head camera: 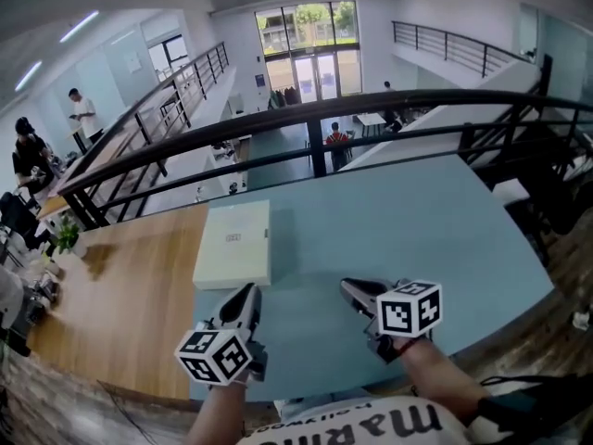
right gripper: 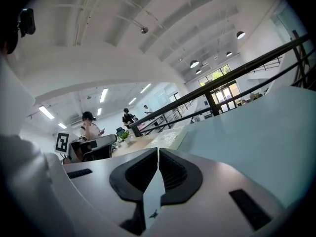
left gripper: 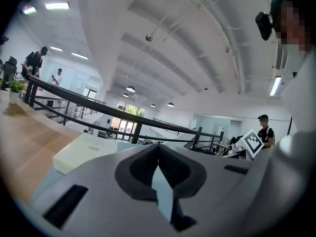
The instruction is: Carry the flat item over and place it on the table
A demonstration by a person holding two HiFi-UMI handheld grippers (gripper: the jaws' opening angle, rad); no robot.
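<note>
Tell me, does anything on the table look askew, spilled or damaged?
Nothing stands out. The flat cream box lies level on the table, at the seam between its wooden and blue parts, with no visible damage.

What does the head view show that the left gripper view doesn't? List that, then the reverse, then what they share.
Head view only: the whole top of the box, and the person's right forearm. Left gripper view only: the ceiling lights, and the left gripper seen along its own jaws, which are shut with nothing between them. Shared: the box, the black railing and the left gripper.
</note>
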